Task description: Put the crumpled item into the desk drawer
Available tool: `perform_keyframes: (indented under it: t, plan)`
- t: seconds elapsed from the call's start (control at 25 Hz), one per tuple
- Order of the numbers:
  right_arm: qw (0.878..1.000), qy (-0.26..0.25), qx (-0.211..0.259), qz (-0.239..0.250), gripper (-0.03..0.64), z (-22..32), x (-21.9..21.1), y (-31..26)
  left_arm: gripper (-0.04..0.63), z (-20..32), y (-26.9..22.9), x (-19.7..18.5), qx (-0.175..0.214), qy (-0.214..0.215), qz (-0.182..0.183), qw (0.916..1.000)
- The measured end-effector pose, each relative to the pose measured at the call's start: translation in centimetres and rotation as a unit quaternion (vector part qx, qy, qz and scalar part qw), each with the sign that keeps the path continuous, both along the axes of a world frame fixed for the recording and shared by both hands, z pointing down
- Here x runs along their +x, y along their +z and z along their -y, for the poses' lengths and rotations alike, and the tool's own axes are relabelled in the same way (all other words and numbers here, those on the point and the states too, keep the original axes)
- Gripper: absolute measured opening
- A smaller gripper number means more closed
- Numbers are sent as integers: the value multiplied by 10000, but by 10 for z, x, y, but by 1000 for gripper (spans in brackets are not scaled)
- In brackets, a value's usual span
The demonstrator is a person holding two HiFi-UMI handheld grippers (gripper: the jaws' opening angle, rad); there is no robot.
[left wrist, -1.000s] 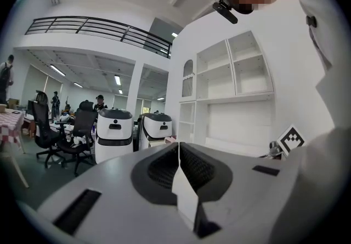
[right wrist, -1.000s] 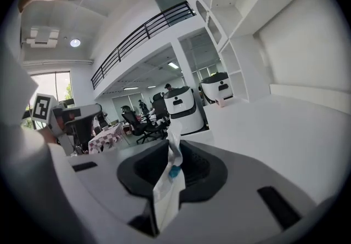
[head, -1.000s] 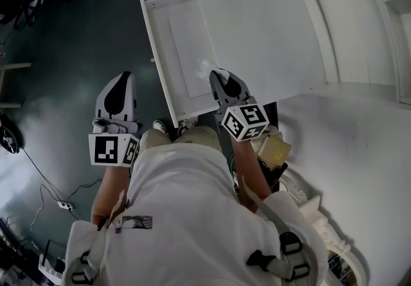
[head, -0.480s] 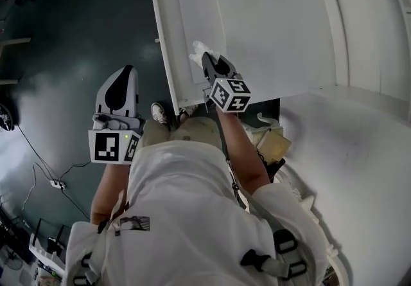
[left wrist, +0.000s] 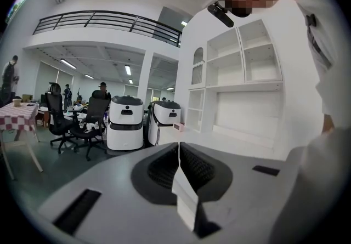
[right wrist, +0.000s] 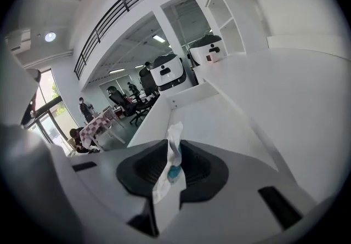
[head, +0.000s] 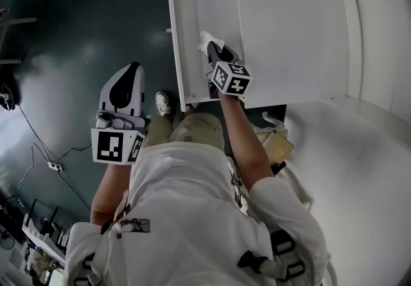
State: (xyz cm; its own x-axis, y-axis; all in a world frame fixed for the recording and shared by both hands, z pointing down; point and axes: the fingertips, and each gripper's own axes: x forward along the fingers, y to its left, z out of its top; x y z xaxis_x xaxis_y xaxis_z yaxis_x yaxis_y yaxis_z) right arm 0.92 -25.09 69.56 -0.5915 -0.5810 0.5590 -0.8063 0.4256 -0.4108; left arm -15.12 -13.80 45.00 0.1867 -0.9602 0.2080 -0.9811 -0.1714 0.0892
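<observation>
Over the pulled-out desk drawer (head: 174, 34), in the head view, the right gripper (head: 215, 54) holds a crumpled white tissue (head: 209, 40) above the drawer's pale bottom, beside the edge of the white desk top (head: 289, 27). From above, only a white tuft shows past the jaw tips. The right gripper view gives the rest: both dark pads are pressed onto the tissue, which runs up between them and sticks out at the tip, with a small blue patch in its folds. That view also looks along the drawer to its far wall.

The left gripper (head: 130, 72) hangs well apart from the drawer, over the dark floor (head: 77, 53) near the person's shoe (head: 162, 103). How its jaws stand cannot be read from above. The left gripper view shows them pressed together with nothing between. Beyond them it shows a white shelf unit (left wrist: 236, 73), two white machines (left wrist: 125, 122) and office chairs (left wrist: 82, 122), which the head view does not take in.
</observation>
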Motion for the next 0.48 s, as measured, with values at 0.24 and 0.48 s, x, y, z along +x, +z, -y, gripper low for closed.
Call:
perform_keyframes:
  t: [0.24, 0.48]
  plan:
    - [9998, -47, -116, -165, 83, 14, -10, 25, 21, -8, 16, -7, -214, -174, -55, 9996]
    - [9992, -131, -180, -322, 89, 26, -10, 43, 21, -10, 25, -11, -310, -282, -67, 9991]
